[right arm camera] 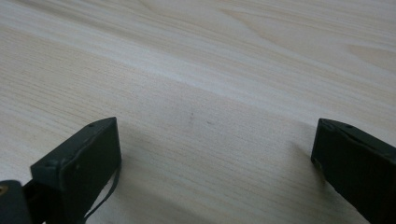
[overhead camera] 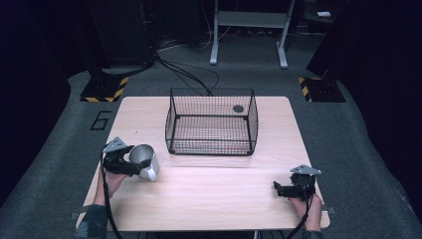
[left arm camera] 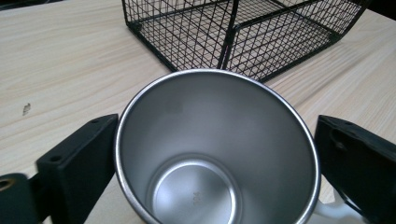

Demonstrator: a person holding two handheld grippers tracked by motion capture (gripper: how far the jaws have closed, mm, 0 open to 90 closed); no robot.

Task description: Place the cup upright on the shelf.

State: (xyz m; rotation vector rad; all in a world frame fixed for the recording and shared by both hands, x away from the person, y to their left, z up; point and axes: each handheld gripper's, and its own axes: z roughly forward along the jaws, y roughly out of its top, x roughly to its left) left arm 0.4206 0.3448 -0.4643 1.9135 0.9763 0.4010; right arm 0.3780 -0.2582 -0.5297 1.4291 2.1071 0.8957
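Here, a steel cup [overhead camera: 143, 160] is clasped between the jaws of the left gripper [overhead camera: 130, 164], at the table's [overhead camera: 209, 194] left side, near the wire basket [overhead camera: 211, 122]. Its bare inside is seen in the left gripper view. The right gripper [overhead camera: 284, 189] is held wide open, with nothing in it, over pale wood. Grey carpet [overhead camera: 348, 149] is seen around.

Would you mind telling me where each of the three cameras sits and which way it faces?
High view: above the person's side, facing forward and down on the table; forearms and both hands show.
Left gripper view: rides the left gripper, looking along its jaws into the steel cup toward the wire basket.
Right gripper view: rides the right gripper, facing bare tabletop between spread jaws.
Shared: the high and left gripper views both show cup and basket.
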